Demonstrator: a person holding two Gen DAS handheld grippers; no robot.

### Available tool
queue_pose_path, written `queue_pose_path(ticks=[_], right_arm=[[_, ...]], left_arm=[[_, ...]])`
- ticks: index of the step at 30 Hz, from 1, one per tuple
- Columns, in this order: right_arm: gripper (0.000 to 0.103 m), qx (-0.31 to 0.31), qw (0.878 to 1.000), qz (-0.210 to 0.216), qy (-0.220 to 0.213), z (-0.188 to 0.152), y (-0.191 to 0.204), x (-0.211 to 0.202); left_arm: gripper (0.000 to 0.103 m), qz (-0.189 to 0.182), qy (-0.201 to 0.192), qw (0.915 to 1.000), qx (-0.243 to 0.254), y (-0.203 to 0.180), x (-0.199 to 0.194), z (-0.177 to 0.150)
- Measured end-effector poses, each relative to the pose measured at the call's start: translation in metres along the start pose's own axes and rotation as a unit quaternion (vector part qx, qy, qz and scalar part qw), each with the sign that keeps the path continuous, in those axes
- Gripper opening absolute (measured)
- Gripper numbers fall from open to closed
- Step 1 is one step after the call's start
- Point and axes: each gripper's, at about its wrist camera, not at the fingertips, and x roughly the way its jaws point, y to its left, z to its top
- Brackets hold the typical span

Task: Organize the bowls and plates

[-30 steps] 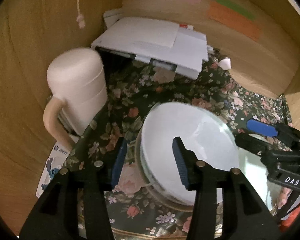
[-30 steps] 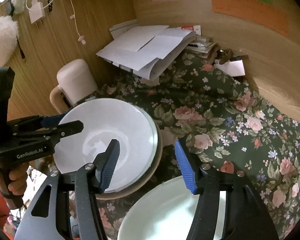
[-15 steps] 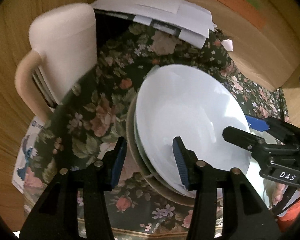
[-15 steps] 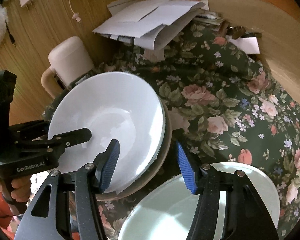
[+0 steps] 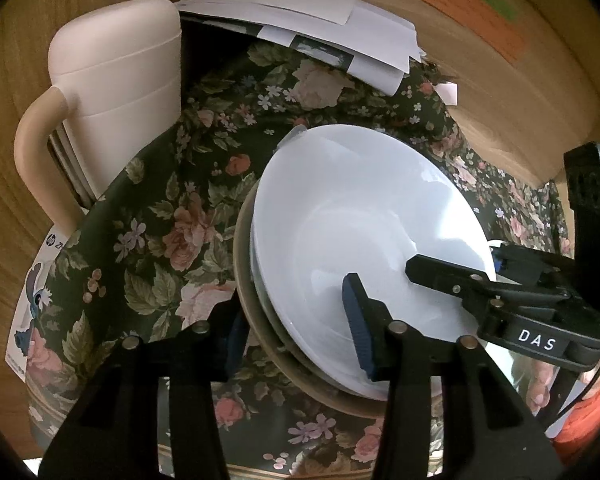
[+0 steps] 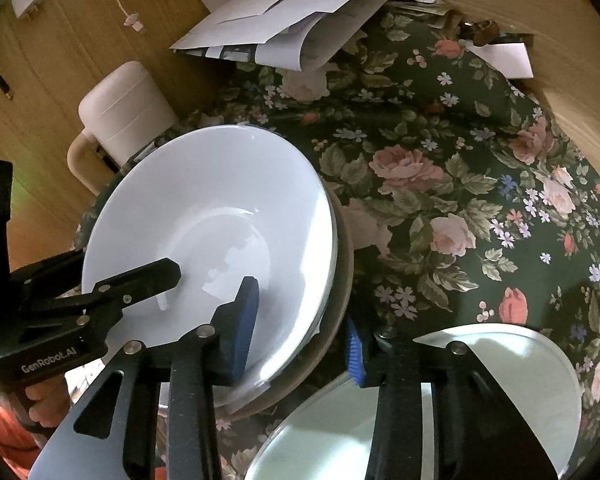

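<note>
A stack of white bowls (image 5: 352, 220) (image 6: 204, 208) sits on a brown plate (image 5: 246, 280) (image 6: 342, 280) on the floral cloth. My left gripper (image 5: 296, 332) straddles the stack's near left rim, one finger outside the brown plate and one inside the top bowl. Its jaws are closing with the rim between them, and the pads do not visibly press. My right gripper (image 6: 300, 340) straddles the opposite rim, one pad inside the bowl and the other tucked under the brown plate's edge. Its jaws are closing onto the stack. A pale green plate (image 6: 480, 400) lies below it.
A cream lidded jug (image 5: 120, 80) (image 6: 128, 108) stands just left of the stack, by the wooden wall. Loose papers (image 5: 320, 28) (image 6: 292, 20) lie at the back. Wooden panels close in the back and right. A cartoon card (image 5: 32, 300) lies at the cloth's left edge.
Both grippers have sunk toward the stack and now sit across its rim. The right gripper's fingers have drawn closer together. The left gripper's fingers look much the same.
</note>
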Motion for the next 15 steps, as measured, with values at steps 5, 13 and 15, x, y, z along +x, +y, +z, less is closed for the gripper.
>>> queue_pose_path(ticks=[5,13,15], right_arm=[[0.035,0.007,1.0,-0.002,0.002,0.001,-0.001,0.001],[0.035,0.019,1.0,-0.003,-0.012,-0.002,-0.011,-0.017],[0.035,0.022,1.0,-0.003,-0.017,-0.004,-0.015,-0.023]], left_arm=[[0.044,0.022,-0.001,0.9997,-0.006,-0.005,0.002,0.002],[0.044,0.02,0.009,0.9995,-0.021,-0.007,0.004,0.005],[0.044,0.018,0.009,0.9996,-0.02,-0.01,0.004,0.006]])
